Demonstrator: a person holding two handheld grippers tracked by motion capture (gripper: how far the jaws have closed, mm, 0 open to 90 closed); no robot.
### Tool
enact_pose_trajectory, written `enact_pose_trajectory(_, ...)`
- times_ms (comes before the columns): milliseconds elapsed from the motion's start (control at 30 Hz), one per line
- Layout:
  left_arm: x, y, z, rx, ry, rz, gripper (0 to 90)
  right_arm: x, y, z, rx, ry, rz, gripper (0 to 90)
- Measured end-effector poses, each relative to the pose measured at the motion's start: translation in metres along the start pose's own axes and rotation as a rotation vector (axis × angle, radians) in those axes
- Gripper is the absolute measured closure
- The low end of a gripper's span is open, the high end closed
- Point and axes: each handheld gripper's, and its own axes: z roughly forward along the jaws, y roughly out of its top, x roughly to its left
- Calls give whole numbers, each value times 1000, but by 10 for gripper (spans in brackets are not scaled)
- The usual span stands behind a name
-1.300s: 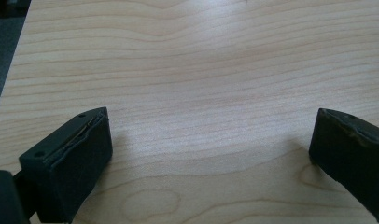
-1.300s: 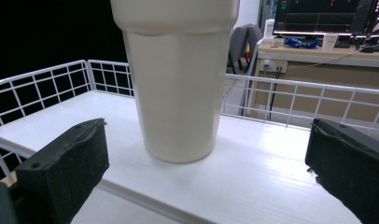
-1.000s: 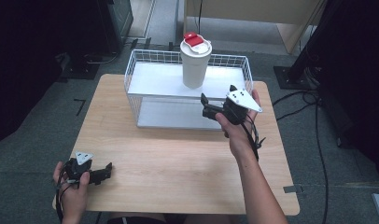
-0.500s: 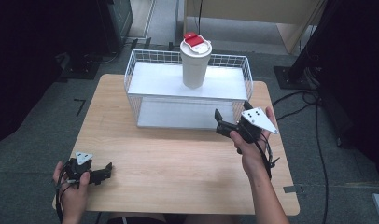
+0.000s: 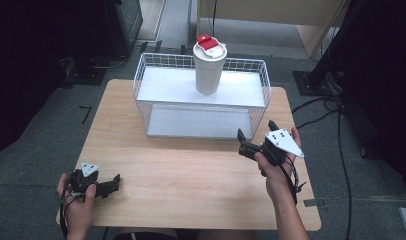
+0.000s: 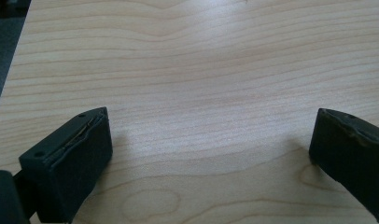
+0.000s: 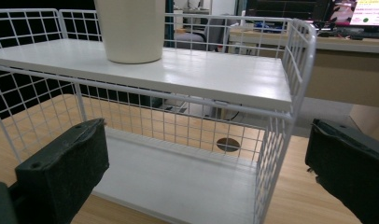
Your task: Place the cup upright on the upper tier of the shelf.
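From the high view I see my right gripper (image 5: 252, 141) just in front of the white wire rack (image 5: 146, 102), holding nothing. The white cup (image 5: 209, 70) stands on the top shelf. My left gripper (image 5: 110, 184) rests near the table (image 5: 191, 175) corner.

In the left gripper view, my jaws are wide apart over bare wood.

In the right gripper view, my jaws are spread wide, and the cup (image 7: 130, 29) stands up on the shelf.

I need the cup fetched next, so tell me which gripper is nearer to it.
Right. The right gripper hovers just before the wire rack holding the cup; the left gripper is at the table's near-left corner.
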Motion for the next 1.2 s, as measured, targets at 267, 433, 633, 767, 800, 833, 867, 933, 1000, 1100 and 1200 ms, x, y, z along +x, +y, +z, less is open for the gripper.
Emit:
enact_pose_trajectory(267,0,0,0,0,0,0,0,-11,-9,-14,7,-20,-1,0)
enact_pose_trajectory(433,0,0,0,0,0,0,0,-22,-21,-23,21,-44,9,0)
enact_pose_trajectory(633,0,0,0,1,0,0,0,-32,-31,-31,30,-66,21,0)
enact_pose_trajectory(767,0,0,0,1,0,0,0,-42,-41,-39,45,-90,22,0)
enact_pose_trajectory(800,0,0,0,1,0,0,0,-42,-41,-39,45,-90,22,0)
enact_pose_trajectory(833,0,0,0,1,-1,0,0,-44,-43,-41,49,-95,26,0)
enact_pose_trajectory(867,0,0,0,1,0,0,0,-46,-44,-43,49,-100,31,0)
enact_pose_trajectory(933,0,0,0,1,0,0,0,-50,-48,-47,48,-107,33,0)
enact_pose_trajectory(1000,0,0,0,1,0,0,0,-54,-52,-50,54,-118,39,0)
enact_pose_trajectory(1100,0,0,0,1,-1,0,0,-61,-59,-55,67,-134,48,0)
enact_pose_trajectory(1200,0,0,0,0,-1,0,0,-66,-67,-59,78,-148,52,0)
